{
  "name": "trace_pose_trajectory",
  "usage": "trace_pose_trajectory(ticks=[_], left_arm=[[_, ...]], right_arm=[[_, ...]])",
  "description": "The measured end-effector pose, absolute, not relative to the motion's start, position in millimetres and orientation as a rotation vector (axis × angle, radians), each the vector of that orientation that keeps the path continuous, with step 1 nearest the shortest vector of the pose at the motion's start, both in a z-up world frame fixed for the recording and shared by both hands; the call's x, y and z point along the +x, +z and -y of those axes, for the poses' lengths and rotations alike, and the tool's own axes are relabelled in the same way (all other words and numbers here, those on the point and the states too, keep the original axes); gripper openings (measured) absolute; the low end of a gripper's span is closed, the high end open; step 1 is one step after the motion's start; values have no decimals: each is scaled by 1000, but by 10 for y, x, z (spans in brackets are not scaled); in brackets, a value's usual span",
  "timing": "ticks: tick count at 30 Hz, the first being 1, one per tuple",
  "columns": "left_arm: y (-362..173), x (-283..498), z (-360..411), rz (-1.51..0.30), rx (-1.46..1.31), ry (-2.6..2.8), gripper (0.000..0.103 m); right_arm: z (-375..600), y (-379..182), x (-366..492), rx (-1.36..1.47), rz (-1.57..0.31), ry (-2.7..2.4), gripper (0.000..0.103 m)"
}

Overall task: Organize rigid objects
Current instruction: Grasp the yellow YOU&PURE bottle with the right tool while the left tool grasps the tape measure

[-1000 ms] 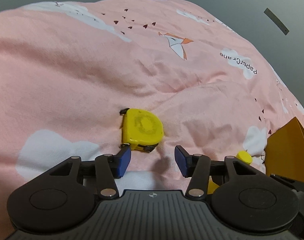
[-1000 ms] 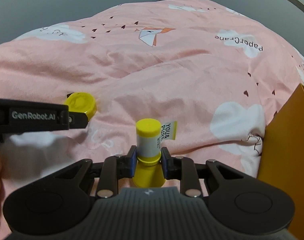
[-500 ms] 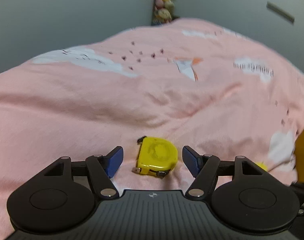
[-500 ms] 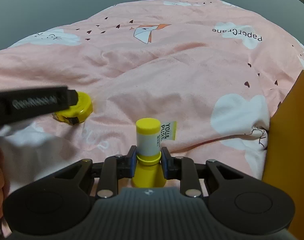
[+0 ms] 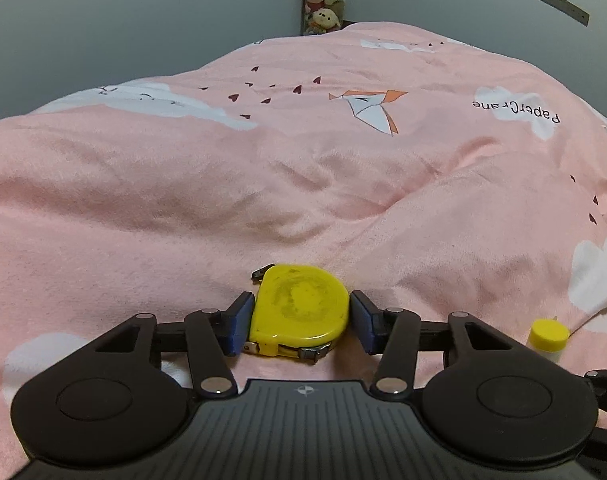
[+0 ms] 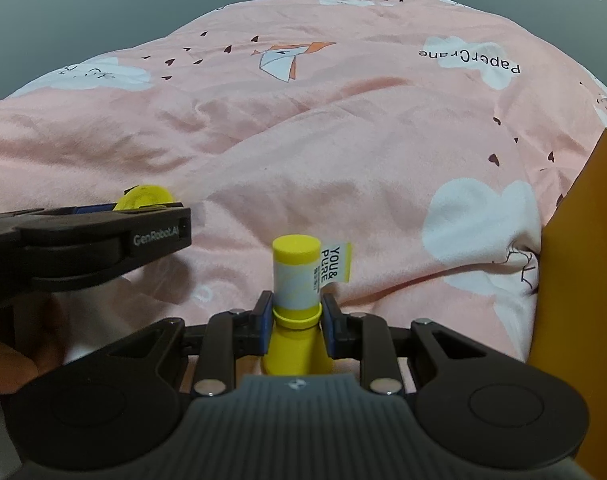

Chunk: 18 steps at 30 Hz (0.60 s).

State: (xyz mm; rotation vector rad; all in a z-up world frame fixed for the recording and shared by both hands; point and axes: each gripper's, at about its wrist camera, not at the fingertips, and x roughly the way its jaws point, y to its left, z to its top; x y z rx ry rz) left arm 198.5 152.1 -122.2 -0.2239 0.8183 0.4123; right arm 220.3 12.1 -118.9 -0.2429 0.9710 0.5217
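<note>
Yellow tape measure (image 5: 299,312): flat on the pink duvet (image 5: 263,184), broad round face up, squarely between the blue pads of the left tool (image 5: 301,322).
Left tool: pads (image 5: 239,322) apart, flanking the case on either side; whether they touch its rim cannot be told, possibly a sliver of gap each side.
Key relation: case dead ahead of the left tool and centred in its opening, widest span running pad to pad, blade hook and black clip at the near edge pointing back toward the tool body.
Nearer hand: left, already straddling the tape measure; seen from the right wrist, left tool (image 6: 103,236) lying low across the duvet with the yellow case (image 6: 143,200) peeking over it.
Right tool (image 6: 297,320): clamped on a yellow-capped bottle (image 6: 297,276), held upright, label flag reading YOU & PURE sticking out to the right.
Same bottle: cap visible at the far right of the left-wrist view (image 5: 549,336), well apart from the tape measure.
Orange-brown container (image 6: 575,288): at the right edge, just beside the right tool; likely destination, though its opening is out of view.
Likely next step: closing straight in on the case, no re-aiming needed.
Risk: soft bedding giving way under the case and tipping it as the pads squeeze.
</note>
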Motion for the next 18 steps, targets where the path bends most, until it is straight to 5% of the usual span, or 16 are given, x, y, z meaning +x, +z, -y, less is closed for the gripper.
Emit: trace_pose_trajectory(ticks=[18], left_arm=[[-900, 1607, -1375, -694, -255, 326, 59]], right_arm=[[26, -787, 1986, -226, -878, 510, 23]])
